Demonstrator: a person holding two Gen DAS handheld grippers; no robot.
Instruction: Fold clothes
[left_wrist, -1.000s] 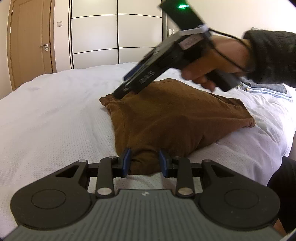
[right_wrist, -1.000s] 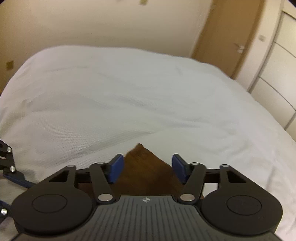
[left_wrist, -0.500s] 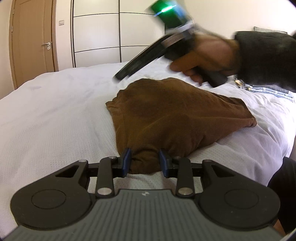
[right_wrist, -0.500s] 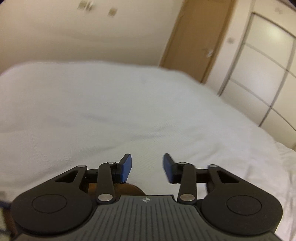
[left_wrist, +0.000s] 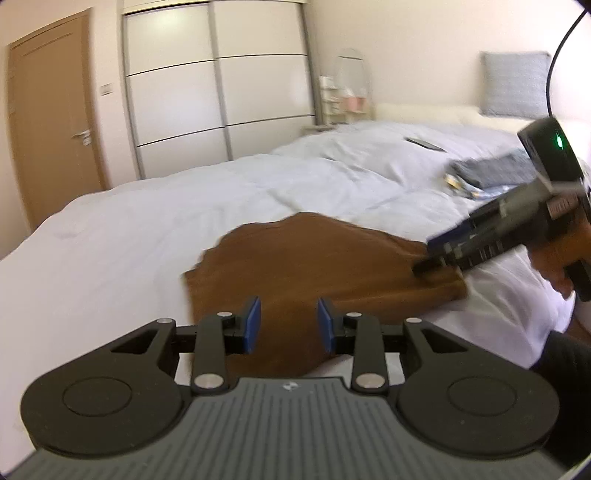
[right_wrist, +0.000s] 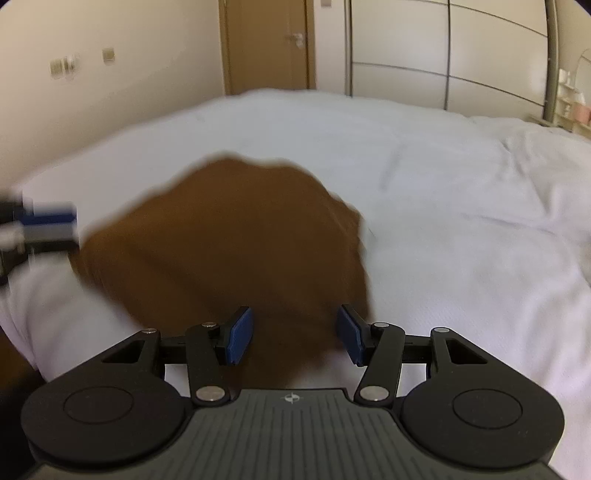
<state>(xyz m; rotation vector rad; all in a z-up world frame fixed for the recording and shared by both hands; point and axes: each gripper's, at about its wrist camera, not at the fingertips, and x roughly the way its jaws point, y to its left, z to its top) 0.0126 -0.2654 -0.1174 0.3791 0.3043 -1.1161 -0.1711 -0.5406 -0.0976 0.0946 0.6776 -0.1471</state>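
A brown garment (left_wrist: 314, 266) lies folded on the white bed (left_wrist: 110, 258). My left gripper (left_wrist: 289, 325) is open just above the garment's near edge, with brown cloth showing between its blue pads and not pinched. A hand holds my right gripper (left_wrist: 436, 254), whose tips are at the garment's right corner. In the right wrist view the right gripper (right_wrist: 295, 338) stands open over the near edge of the brown garment (right_wrist: 229, 236). The left gripper (right_wrist: 48, 221) appears there as a blur at the left edge.
A stack of folded blue-grey clothes (left_wrist: 491, 173) and a dark flat object (left_wrist: 424, 143) lie farther up the bed. A grey pillow (left_wrist: 515, 83) leans against the headboard. A wardrobe (left_wrist: 221, 92) and a door (left_wrist: 55, 110) stand behind. White bedding stretches out to the left.
The right gripper left the garment's far left corner, swung up and over, and came down at its right corner, opening wider. The left gripper turned right and stayed open.
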